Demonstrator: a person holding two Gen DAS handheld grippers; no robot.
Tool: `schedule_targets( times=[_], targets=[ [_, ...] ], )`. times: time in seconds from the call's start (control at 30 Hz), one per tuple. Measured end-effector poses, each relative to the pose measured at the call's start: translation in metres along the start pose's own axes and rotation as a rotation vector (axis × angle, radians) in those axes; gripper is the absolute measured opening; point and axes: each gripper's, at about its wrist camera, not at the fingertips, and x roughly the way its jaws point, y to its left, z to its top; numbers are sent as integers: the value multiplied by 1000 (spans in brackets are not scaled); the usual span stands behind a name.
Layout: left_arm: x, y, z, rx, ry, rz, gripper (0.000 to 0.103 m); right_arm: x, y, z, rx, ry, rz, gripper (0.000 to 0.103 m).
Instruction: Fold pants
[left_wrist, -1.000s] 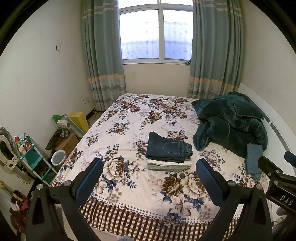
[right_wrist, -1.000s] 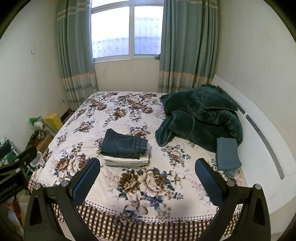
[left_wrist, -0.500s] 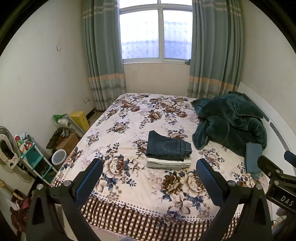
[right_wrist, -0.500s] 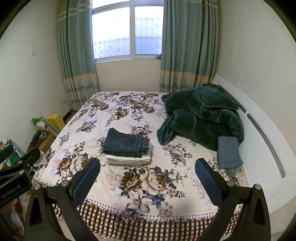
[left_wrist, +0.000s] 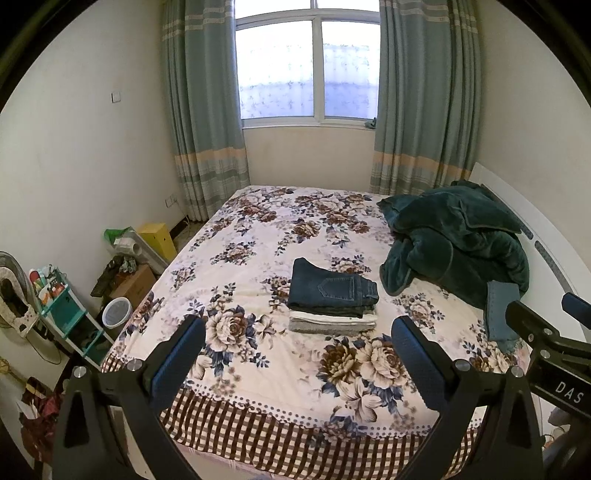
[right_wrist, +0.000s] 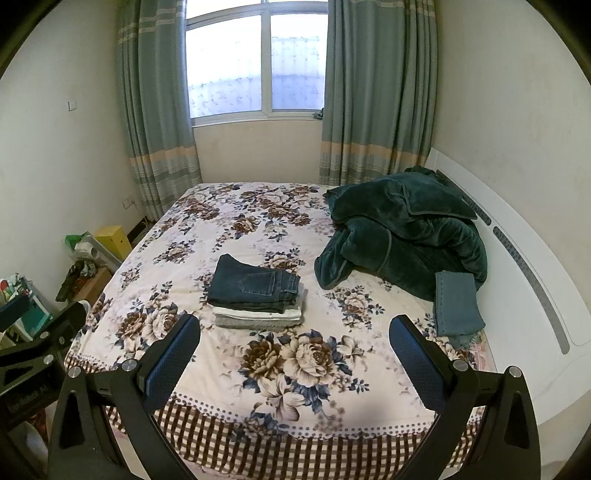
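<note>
- The left gripper (left_wrist: 297, 345) hangs above the foot of the bed, jaws spread wide, holding nothing.
- The right gripper (right_wrist: 295, 343) hangs beside it, likewise wide apart and bare.
- Folded dark jeans (right_wrist: 255, 288) top a small stack of folded clothes (right_wrist: 258, 317) mid-bed on the floral bedspread (right_wrist: 229, 229).
- A green blanket (right_wrist: 406, 232) lies heaped near the headboard, a folded blue garment (right_wrist: 456, 302) just beside it.
</note>
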Motion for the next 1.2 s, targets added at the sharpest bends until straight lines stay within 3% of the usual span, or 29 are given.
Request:
schedule_targets(
  times=[1.2],
  targets=[
    [-10, 4, -2, 2, -16, 12, 103, -8, 5, -9, -3, -2, 6, 103]
  ],
)
